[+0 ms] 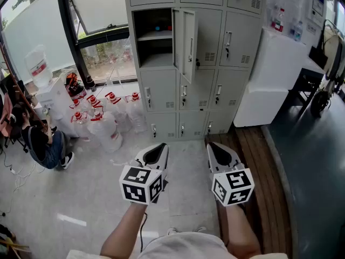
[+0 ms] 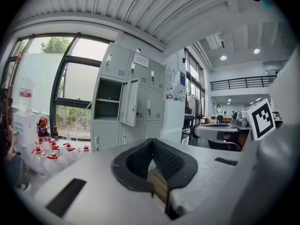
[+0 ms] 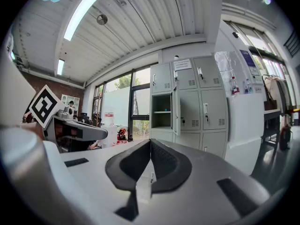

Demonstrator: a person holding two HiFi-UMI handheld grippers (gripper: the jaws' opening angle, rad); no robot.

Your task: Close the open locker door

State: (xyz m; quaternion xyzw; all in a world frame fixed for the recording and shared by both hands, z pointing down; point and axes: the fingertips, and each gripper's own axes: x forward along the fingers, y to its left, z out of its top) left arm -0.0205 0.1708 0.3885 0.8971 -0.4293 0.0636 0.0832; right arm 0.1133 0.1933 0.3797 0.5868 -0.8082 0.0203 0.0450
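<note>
At upper centre of the head view, the locker door [image 1: 188, 42] is standing ajar, so the closing is not yet starting. Low in frame, well apart from it, the left gripper [image 1: 157, 151] and right gripper [image 1: 218, 150] are hanging, jaws pressing together on nothing.

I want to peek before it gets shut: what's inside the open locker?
The open locker has one shelf. Small blue and red things, too tiny to name, sit on it. Nothing shows below. Its door hides the right inner wall.
</note>
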